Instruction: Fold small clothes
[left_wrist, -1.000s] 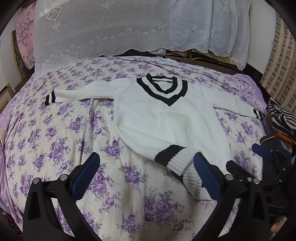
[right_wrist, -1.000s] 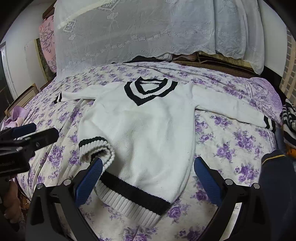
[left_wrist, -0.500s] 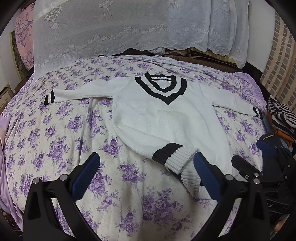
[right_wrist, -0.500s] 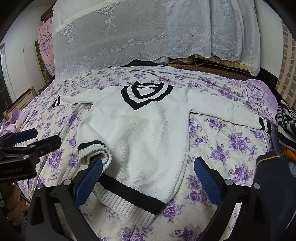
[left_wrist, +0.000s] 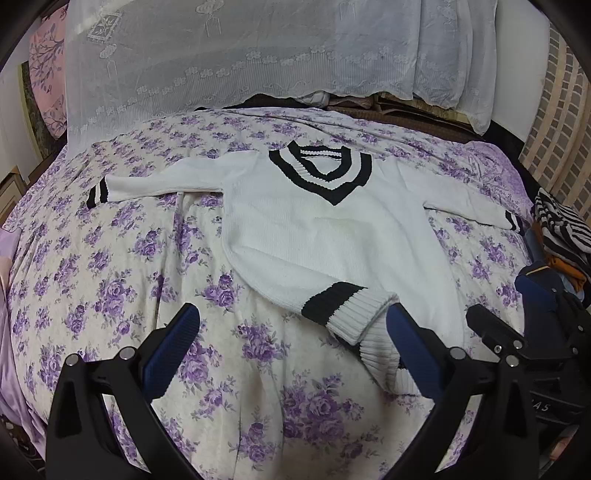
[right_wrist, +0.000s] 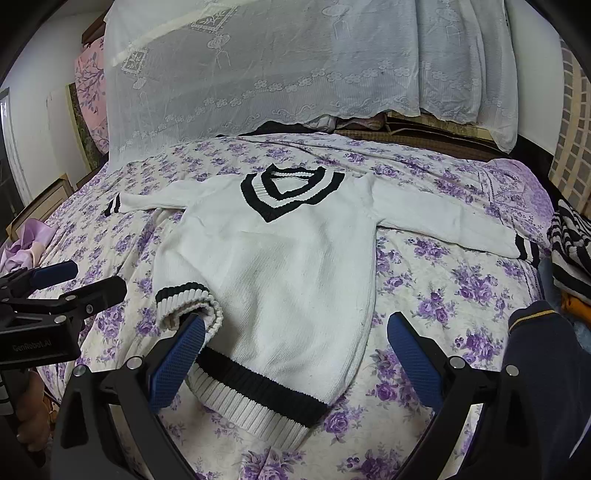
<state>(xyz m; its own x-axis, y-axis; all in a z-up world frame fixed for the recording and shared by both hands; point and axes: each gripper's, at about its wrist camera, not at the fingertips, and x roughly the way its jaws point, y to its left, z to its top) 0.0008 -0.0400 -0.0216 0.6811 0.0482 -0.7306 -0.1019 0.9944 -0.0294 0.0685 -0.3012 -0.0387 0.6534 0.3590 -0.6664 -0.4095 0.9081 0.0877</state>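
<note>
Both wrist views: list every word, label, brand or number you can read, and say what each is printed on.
"GenRobot.AI": on the body of the left gripper, right wrist view.
Partial letters, roughly "AS", on the right gripper body, left wrist view: too cut off to read.
No readable text on the sweater or bedspread.

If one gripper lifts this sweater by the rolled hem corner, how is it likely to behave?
The sweater will probably droop and stretch rather than hold shape: the knit already lies limp, with one hem corner curled over. It looks thick and ribbed, so likely grippy, not slippery. With both sleeves spread wide on the bedspread, they would probably drag behind.
</note>
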